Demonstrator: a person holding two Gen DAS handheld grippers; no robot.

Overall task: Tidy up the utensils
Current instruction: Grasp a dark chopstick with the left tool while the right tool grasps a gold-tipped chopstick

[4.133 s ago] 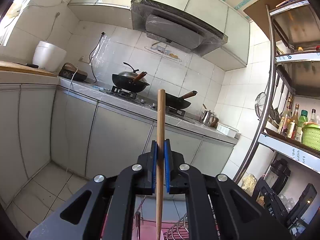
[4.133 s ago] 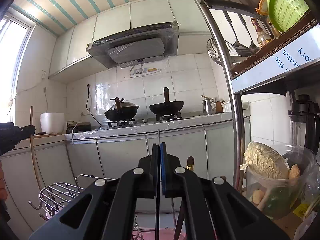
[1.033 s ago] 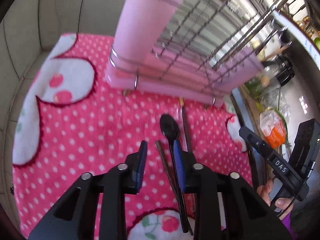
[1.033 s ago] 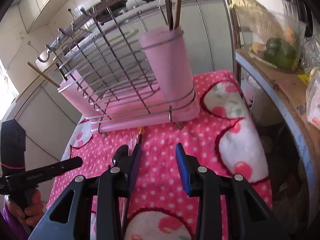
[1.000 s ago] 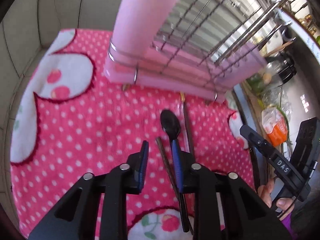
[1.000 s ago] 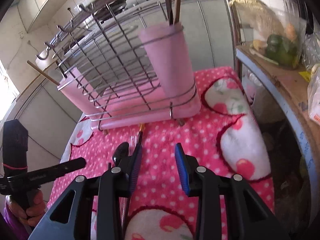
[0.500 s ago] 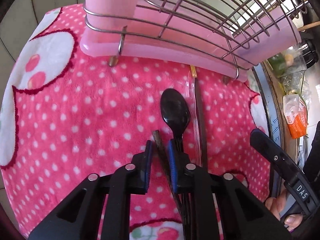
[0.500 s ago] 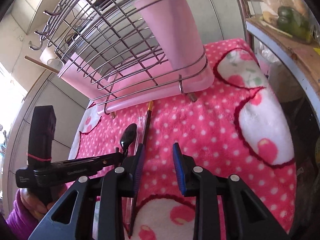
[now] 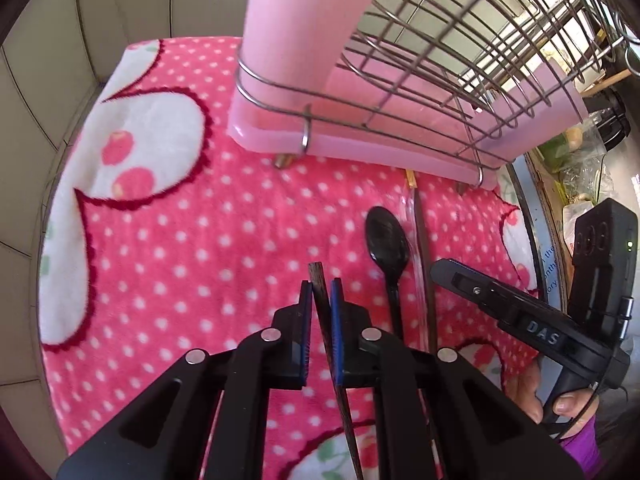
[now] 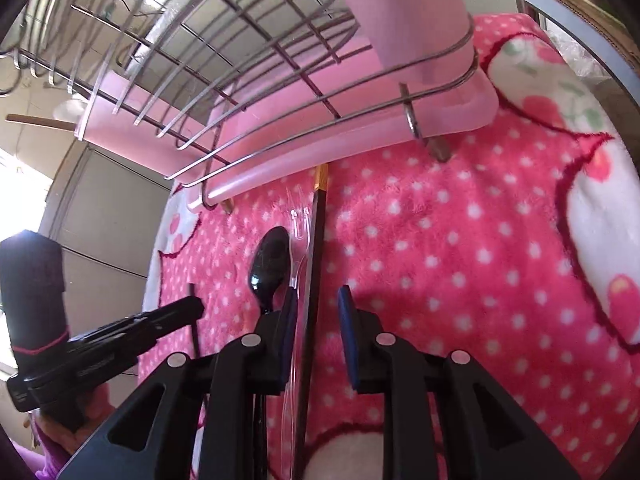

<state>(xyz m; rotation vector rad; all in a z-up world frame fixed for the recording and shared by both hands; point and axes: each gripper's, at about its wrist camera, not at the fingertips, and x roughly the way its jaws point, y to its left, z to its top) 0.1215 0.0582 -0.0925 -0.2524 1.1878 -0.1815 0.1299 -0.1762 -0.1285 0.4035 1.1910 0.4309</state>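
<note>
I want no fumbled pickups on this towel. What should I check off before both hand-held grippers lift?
1. Left hand-held gripper shut on the dark chopstick: cannot tell; the pads flank it closely, with a sliver of gap on one side.
2. Right hand-held gripper closed: not ok; jaws are open.
3. Gold-tipped chopstick between the right jaws: ok, but off centre, beside the left pad.
4. Clear plastic fork clear of that grasp: not ok; it lies right alongside the chopstick.
5. Black spoon outside both grasps: ok.
6. Pink holder on the rack open for drop-off: cannot tell; its mouth is out of frame.
</note>
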